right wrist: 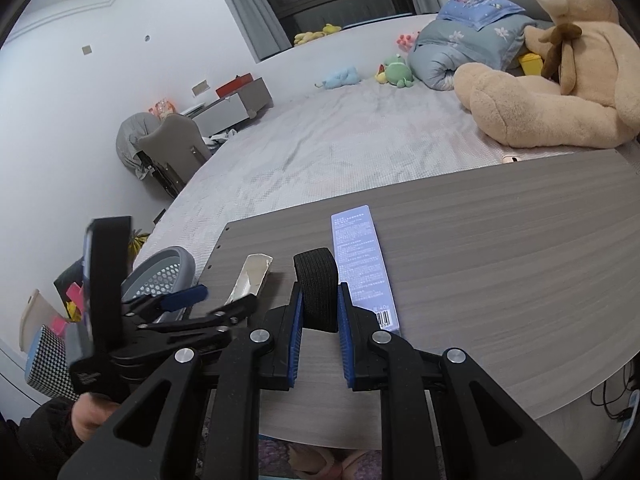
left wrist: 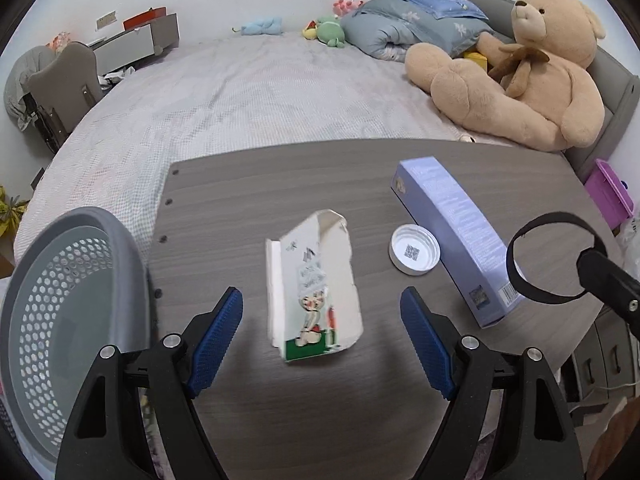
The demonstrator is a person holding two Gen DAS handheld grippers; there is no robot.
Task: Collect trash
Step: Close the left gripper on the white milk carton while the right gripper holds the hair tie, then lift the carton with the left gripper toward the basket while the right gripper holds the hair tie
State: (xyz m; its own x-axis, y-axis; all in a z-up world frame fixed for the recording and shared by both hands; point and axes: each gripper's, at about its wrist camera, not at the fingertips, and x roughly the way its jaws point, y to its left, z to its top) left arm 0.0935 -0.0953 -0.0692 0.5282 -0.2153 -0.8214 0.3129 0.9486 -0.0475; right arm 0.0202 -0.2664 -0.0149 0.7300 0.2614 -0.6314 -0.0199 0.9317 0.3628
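Left wrist view: my left gripper (left wrist: 322, 334) wide open over carton (left wrist: 316, 284); right gripper (right wrist: 319, 312) clamps black strap (right wrist: 318, 292). Cap (left wrist: 414, 249), purple box (left wrist: 456, 236) still on table (left wrist: 248, 200), basket (left wrist: 60, 300) looks empty.

- Basket (left wrist: 60, 300): cut off by the left wrist view's left edge; in the right wrist view the left tool (right wrist: 192, 300) hides most of it
- Carton (right wrist: 252, 280): only its open end shows past that tool
- Box (left wrist: 456, 236) print: too small to read
- Bear (right wrist: 560, 76): cut off at the right edge

On the table lie one torn carton (left wrist: 316, 284), one purple box (left wrist: 456, 236), one white cap (left wrist: 414, 250) and one black strap loop (left wrist: 552, 258).
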